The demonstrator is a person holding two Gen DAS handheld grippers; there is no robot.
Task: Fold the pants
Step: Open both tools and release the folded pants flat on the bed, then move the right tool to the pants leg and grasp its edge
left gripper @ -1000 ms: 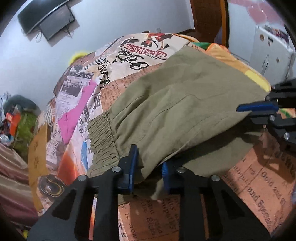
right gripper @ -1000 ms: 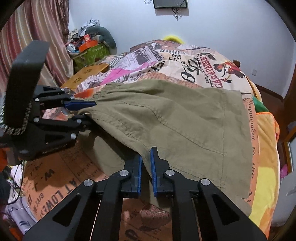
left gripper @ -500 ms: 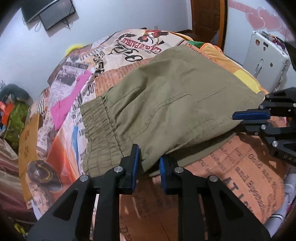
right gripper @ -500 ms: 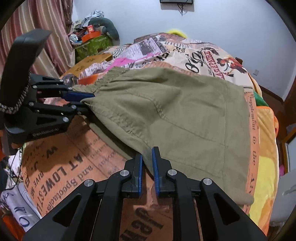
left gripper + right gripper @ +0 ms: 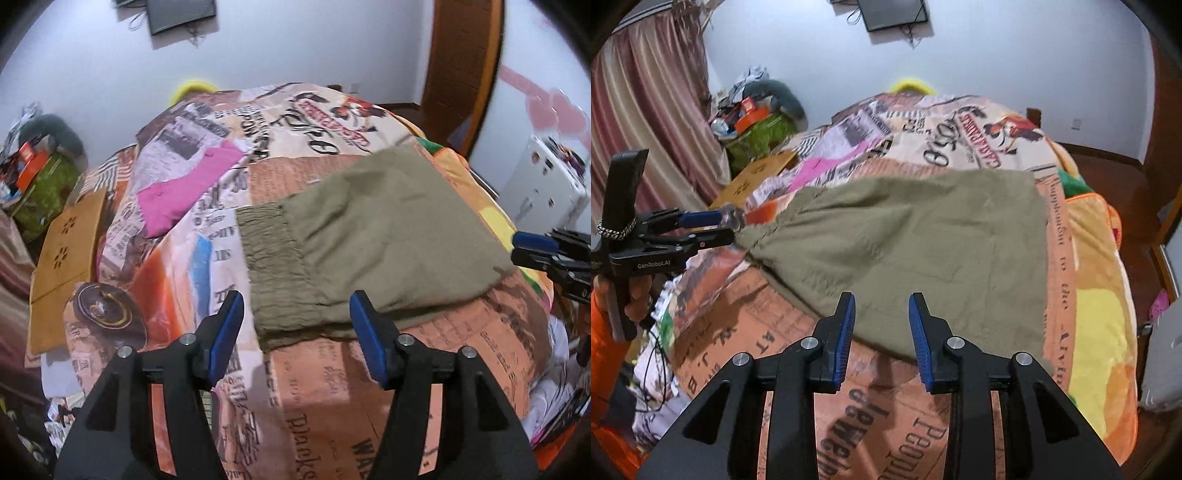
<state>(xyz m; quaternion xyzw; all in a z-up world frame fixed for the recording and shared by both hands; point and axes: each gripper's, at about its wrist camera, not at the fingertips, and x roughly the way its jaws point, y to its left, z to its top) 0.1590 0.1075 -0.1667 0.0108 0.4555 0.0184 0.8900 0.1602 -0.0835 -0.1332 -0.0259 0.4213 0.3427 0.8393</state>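
The olive-green pants (image 5: 376, 236) lie folded flat on the newspaper-print bedspread (image 5: 325, 384), elastic waistband (image 5: 273, 266) toward the left. They also show in the right wrist view (image 5: 923, 243). My left gripper (image 5: 295, 314) is open and empty, just in front of the waistband's near edge. In the right wrist view it shows from the side (image 5: 727, 225) at the waistband end. My right gripper (image 5: 881, 314) is open and empty, over the near edge of the pants. It also shows at the right edge of the left wrist view (image 5: 517, 247), beside the pants' far end.
A pink garment (image 5: 184, 192) lies on the bedspread behind the waistband. A brown cardboard box (image 5: 62, 258) stands left of the bed, with clutter (image 5: 753, 114) in the corner and a curtain (image 5: 646, 122). A white cabinet (image 5: 546, 192) stands at the right.
Both grippers have opened and let go of the pants, which now lie flat on the bed. Both grippers have drawn back a little from the fabric edge.
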